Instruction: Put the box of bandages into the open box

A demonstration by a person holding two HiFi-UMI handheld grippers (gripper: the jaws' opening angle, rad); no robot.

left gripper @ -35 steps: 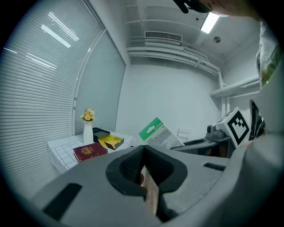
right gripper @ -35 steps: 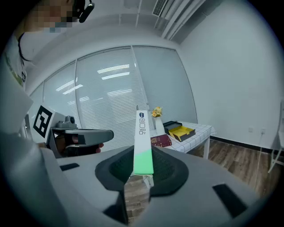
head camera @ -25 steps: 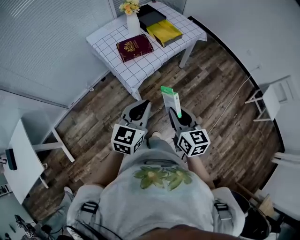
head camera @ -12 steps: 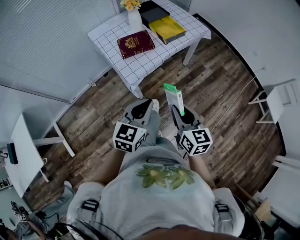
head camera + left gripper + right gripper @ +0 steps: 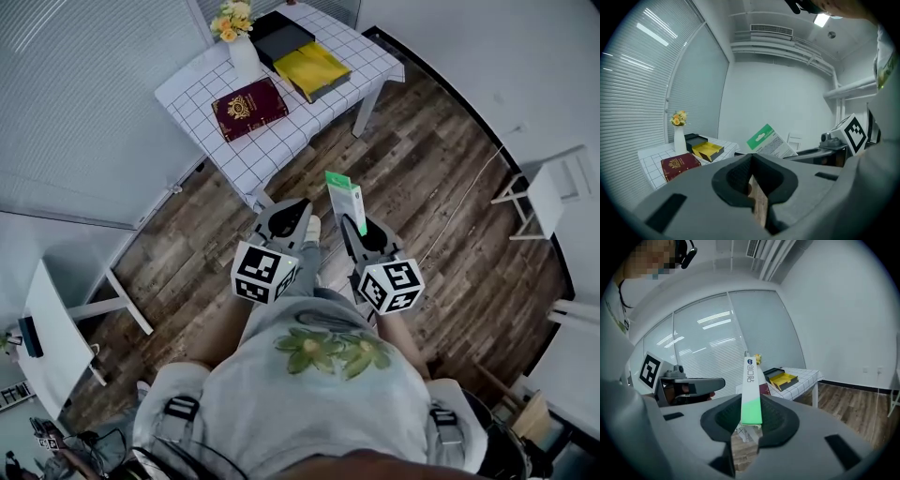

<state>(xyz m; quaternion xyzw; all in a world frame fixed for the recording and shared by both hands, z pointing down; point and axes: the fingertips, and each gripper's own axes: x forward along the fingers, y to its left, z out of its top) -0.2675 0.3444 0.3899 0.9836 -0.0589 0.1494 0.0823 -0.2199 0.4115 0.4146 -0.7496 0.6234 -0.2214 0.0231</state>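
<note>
Left gripper (image 5: 287, 212), fingers together and empty, hangs over the floor (image 5: 431, 169). At its 12 o'clock the open box (image 5: 311, 70) lies on the table (image 5: 253, 141). At its 3 o'clock, the right gripper (image 5: 362, 231) has fingers clamped on the bandage box (image 5: 345, 199), well short of the table

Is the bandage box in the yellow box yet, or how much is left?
Not yet. Done: the box of bandages is picked up, pinched in the right tongs. In hand: it is up over the wooden floor, away from the table. Left: reach the table and put it into the open box.
</note>
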